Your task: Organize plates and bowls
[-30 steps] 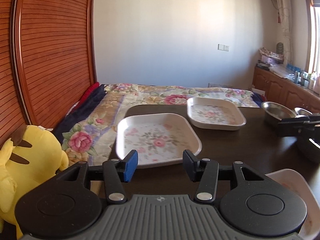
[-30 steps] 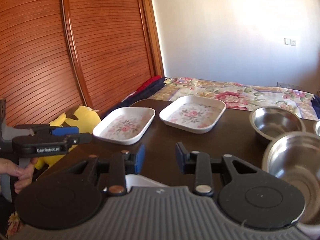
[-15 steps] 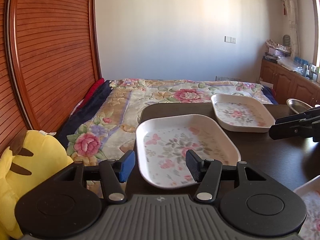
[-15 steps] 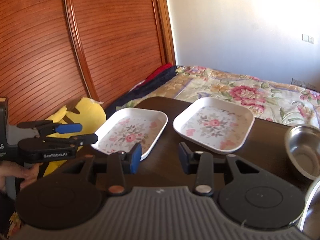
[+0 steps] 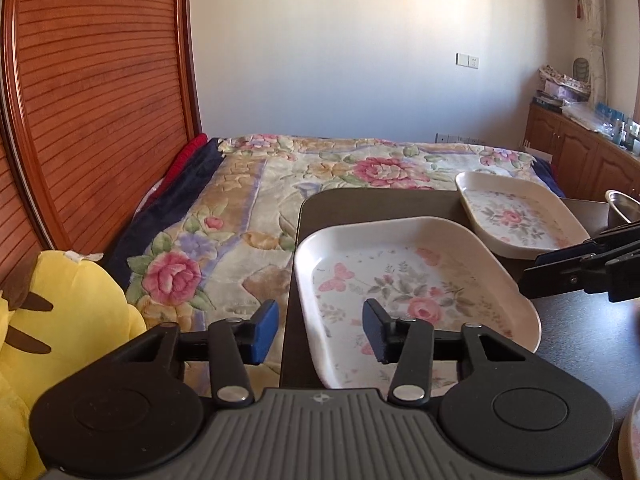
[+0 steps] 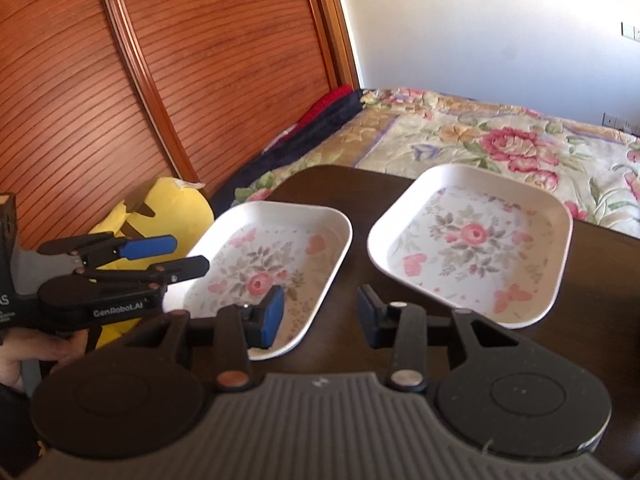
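On my left wrist view, the left hand-held gripper (image 5: 319,332) has its two fingers apart and holds nothing. One finger hangs over the near white square plate with pink flower print (image 5: 404,276), the other finger is outside its left rim. This plate lies on the dark brown table (image 5: 360,204) at its left edge. A second white floral plate (image 5: 516,212) lies further back on the right, and a steel bowl (image 5: 622,206) is just beside it.

On my right wrist view, the right hand-held gripper (image 6: 320,314) is also spread wide and empty, above the table between both plates. The yellow plush toy (image 6: 172,206) sits beside the table on the left.
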The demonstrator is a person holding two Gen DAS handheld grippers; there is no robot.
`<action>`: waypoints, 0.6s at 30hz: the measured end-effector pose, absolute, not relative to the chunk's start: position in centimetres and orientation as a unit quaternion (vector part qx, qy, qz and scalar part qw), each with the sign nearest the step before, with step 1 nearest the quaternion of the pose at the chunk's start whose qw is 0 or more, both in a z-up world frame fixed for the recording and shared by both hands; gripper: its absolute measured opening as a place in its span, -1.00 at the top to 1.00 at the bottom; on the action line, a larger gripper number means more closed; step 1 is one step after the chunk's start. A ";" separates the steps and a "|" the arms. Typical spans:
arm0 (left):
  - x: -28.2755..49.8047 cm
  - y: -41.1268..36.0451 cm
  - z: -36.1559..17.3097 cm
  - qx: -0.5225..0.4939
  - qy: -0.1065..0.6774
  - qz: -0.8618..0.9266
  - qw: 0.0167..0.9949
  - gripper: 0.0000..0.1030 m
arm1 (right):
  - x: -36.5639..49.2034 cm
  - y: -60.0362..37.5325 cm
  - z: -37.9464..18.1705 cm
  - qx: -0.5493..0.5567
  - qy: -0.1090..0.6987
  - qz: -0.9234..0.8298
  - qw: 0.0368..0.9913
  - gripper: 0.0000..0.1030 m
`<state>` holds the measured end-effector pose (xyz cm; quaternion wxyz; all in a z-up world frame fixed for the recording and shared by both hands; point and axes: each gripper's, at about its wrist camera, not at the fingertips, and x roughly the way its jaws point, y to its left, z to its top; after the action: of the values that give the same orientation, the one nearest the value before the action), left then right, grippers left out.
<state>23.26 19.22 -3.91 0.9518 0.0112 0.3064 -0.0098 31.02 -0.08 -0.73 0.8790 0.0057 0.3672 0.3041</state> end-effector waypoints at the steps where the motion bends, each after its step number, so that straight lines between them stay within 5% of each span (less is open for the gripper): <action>1: 23.4 19.3 -4.0 0.009 0.308 -0.011 0.951 0.13 | 31.2 0.0 -0.9 0.008 0.371 0.305 0.877 0.19; 18: 24.1 19.7 -4.8 -0.014 0.321 -0.020 0.947 0.54 | 32.7 1.3 -2.4 0.012 0.405 0.312 0.859 0.61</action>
<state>24.05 19.70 -4.76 0.9467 -0.0137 0.3211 -0.0199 32.72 1.33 -2.41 0.8594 0.0116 0.4047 0.3123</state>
